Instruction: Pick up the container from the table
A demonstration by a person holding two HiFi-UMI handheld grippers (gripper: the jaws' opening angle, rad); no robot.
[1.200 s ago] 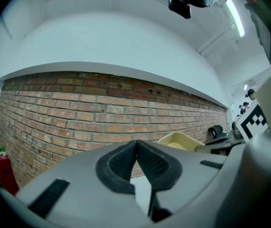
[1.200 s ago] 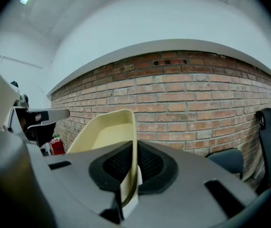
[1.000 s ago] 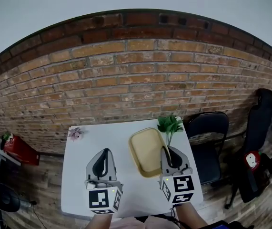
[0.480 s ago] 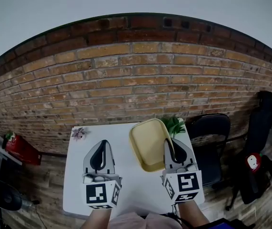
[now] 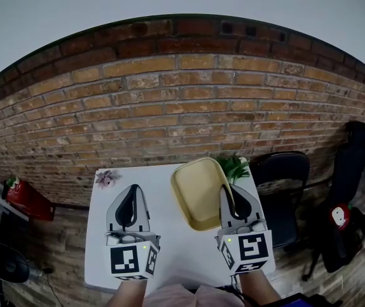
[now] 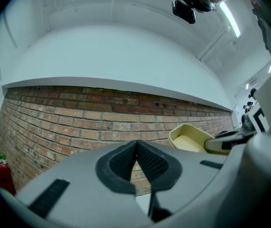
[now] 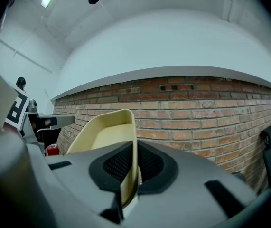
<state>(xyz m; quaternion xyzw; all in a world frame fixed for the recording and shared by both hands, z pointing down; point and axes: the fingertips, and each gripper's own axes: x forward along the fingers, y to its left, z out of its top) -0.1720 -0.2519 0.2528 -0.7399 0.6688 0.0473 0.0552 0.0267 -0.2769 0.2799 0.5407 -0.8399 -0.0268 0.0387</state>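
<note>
A pale yellow shallow container (image 5: 198, 192) hangs tilted above the white table (image 5: 176, 261), its right rim pinched between the pads of my right gripper (image 5: 229, 192). In the right gripper view the container's rim (image 7: 129, 160) runs straight between the shut jaws of the right gripper (image 7: 130, 167), and its bowl (image 7: 102, 134) opens to the left. My left gripper (image 5: 131, 194) floats over the table's left half, jaws shut and empty. The left gripper view shows the left gripper (image 6: 136, 161) closed on nothing, with the container (image 6: 190, 139) off to the right.
A brick wall (image 5: 182, 107) stands behind the table. A green plant (image 5: 234, 167) sits at the table's far right corner and a small pink flower (image 5: 105, 178) at the far left. A black chair (image 5: 278, 171) stands right of the table, a red object (image 5: 25, 200) on the floor at left.
Both grippers have risen. The container came up with the right gripper and now covers more of the plant; the left gripper's tip has narrowed.
</note>
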